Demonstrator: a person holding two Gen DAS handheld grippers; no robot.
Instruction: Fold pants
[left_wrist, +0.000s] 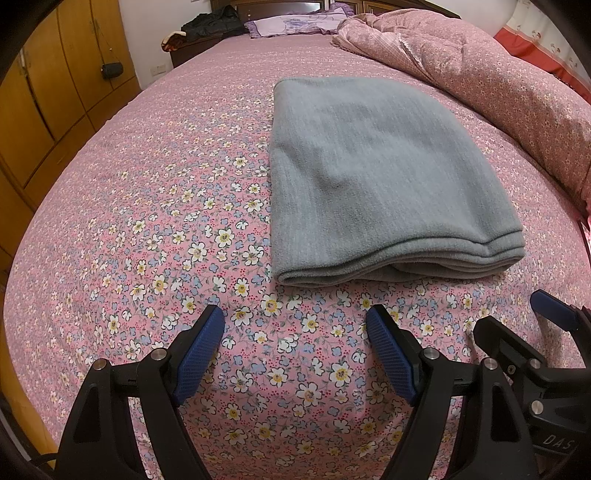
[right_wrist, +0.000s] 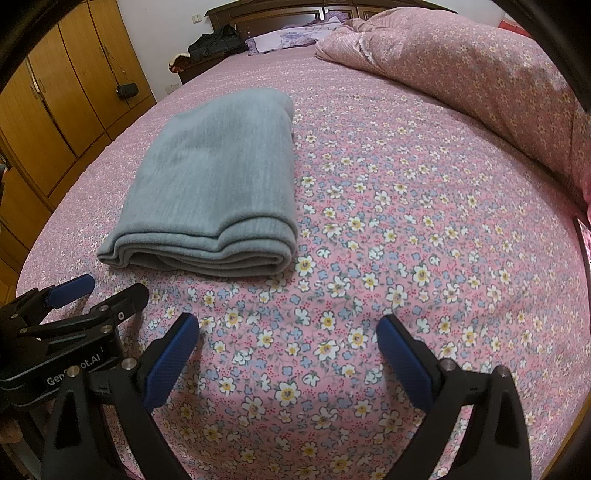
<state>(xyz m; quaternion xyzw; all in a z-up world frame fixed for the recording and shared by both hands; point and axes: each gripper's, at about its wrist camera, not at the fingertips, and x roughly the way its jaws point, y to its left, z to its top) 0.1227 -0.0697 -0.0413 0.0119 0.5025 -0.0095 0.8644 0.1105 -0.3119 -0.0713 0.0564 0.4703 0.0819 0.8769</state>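
Note:
Grey-blue pants (left_wrist: 373, 177) lie folded into a thick rectangle on the pink flowered bed sheet (left_wrist: 155, 236), their layered edge facing me. My left gripper (left_wrist: 295, 325) hovers open just short of that edge, nothing between its blue pads. In the right wrist view the same folded pants (right_wrist: 218, 184) sit up and to the left. My right gripper (right_wrist: 290, 332) is open over bare sheet, to the right of the pants. Each gripper shows in the other's view: the right gripper (left_wrist: 517, 314) at the lower right, the left gripper (right_wrist: 107, 288) at the lower left.
A bunched pink quilt (left_wrist: 480, 77) lies along the right side of the bed. Purple pillows (left_wrist: 291, 24) and dark clothing (left_wrist: 214, 24) sit by the wooden headboard. Wooden wardrobe doors (left_wrist: 55, 92) stand to the left, with a small black pouch (left_wrist: 112, 70) hanging on them.

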